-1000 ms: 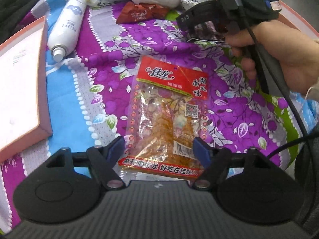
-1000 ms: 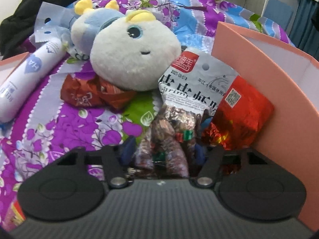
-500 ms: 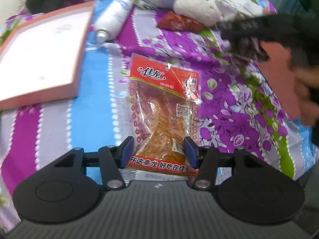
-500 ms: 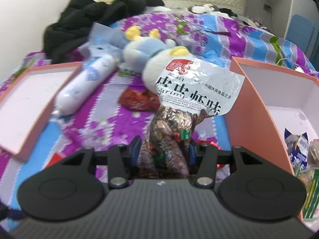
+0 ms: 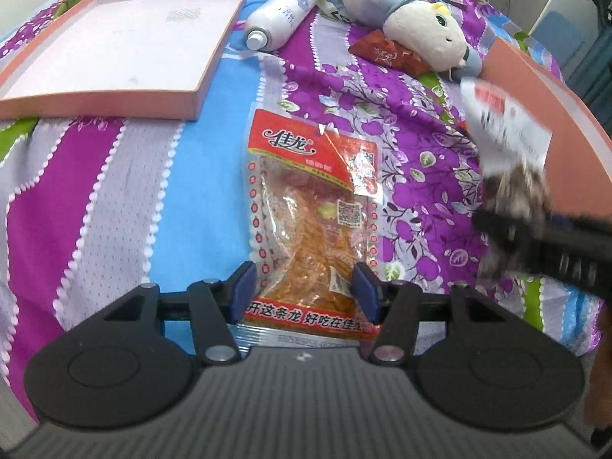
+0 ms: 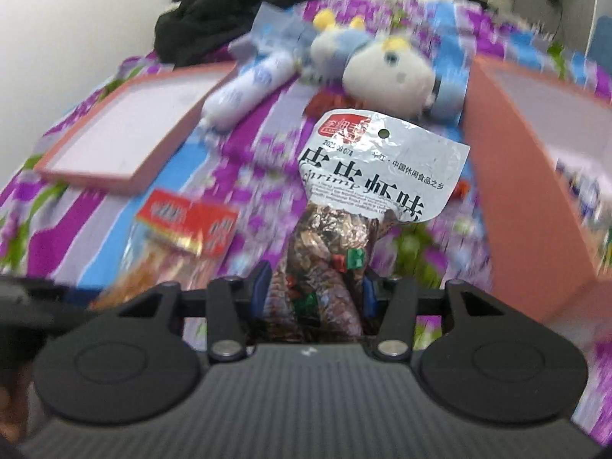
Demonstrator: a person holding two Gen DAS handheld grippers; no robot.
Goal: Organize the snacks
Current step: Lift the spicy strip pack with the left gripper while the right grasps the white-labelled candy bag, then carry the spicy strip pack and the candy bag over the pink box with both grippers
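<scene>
Lifted since a second ago, the shrimp snack bag [image 6: 346, 229] is clenched in the right gripper [image 6: 315, 290] beside the pink box [image 6: 535, 206]. The orange snack packet [image 5: 311, 225], on the bed, is now pinched by the left gripper [image 5: 302, 287]; a plush toy [image 5: 413, 26] lies beyond.

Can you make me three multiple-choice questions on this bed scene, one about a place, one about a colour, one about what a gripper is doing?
1. Where does the spray bottle lie?
A. Between the box lid and the plush toy
B. Inside the box
C. On top of the box lid

2. What colour is the top band of the orange snack bag?
A. Green
B. Red
C. Black

3. What is the right gripper doing?
A. Empty and wide open
B. Holding the plush toy
C. Holding the shrimp snack bag

Answers: 1 A, the bottle lies on the bedspread between them. 2 B, its header strip is red. 3 C, the bag stands up between its fingers.
</scene>
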